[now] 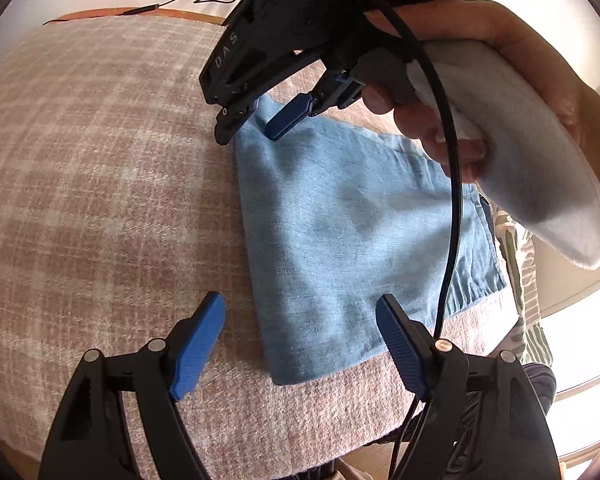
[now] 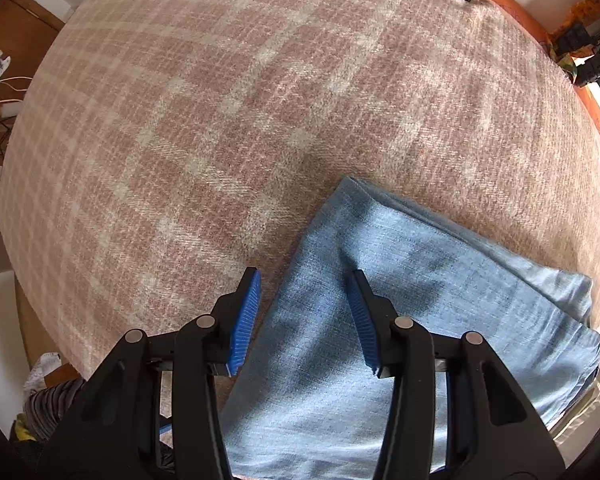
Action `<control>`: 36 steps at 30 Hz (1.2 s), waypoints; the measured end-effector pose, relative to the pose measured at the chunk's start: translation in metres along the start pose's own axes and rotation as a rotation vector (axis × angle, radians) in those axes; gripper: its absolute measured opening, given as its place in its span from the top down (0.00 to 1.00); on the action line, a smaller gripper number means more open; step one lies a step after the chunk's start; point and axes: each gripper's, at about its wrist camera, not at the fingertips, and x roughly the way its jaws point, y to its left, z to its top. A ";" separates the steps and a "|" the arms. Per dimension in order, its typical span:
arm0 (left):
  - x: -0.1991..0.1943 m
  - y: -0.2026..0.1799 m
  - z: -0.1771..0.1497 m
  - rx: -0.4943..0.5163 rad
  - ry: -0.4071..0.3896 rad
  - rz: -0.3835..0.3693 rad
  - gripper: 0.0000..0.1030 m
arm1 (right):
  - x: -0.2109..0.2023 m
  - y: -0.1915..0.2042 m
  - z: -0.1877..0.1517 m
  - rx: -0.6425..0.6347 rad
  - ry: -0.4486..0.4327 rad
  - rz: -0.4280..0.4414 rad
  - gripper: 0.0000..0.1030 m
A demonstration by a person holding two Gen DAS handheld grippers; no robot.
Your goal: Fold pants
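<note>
Covering the whole work surface, a beige-and-cream plaid blanket spreads ahead of and beneath both claws; an orange-brown table edge shows beyond its far border in the right wrist view.

Pants, light blue denim, folded into a compact rectangle, lying flat on the blanket. Seen from the left wrist, they sit directly ahead of the left gripper, their near corner falling between its two fingers. Seen from the right wrist, they extend below and to the right of the right gripper, a folded corner pointing away ahead of it.

Person's hand, wrapped round the white padded handle of the right gripper, at the far side of the pants from the left claw. A black cable hangs from that tool across the view.

Left gripper: released, jaws standing wide apart, pads clear of the cloth.

Right gripper: partly spread, pointing down at the far corner of the pants. One blue pad lies over the denim, the other over the blanket just beside the fabric's edge; whether either pad touches the surface cannot be told, and nothing is pinched between them.
</note>
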 end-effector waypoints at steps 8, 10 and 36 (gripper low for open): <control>0.022 -0.006 -0.006 -0.049 0.013 -0.022 0.70 | -0.004 0.026 0.003 -0.056 0.007 -0.083 0.52; 0.024 -0.011 -0.006 -0.045 0.008 -0.024 0.77 | -0.002 0.031 0.002 -0.064 -0.005 -0.101 0.53; 0.028 -0.045 -0.015 0.029 -0.080 -0.013 0.81 | -0.080 -0.066 -0.066 0.168 -0.320 0.212 0.96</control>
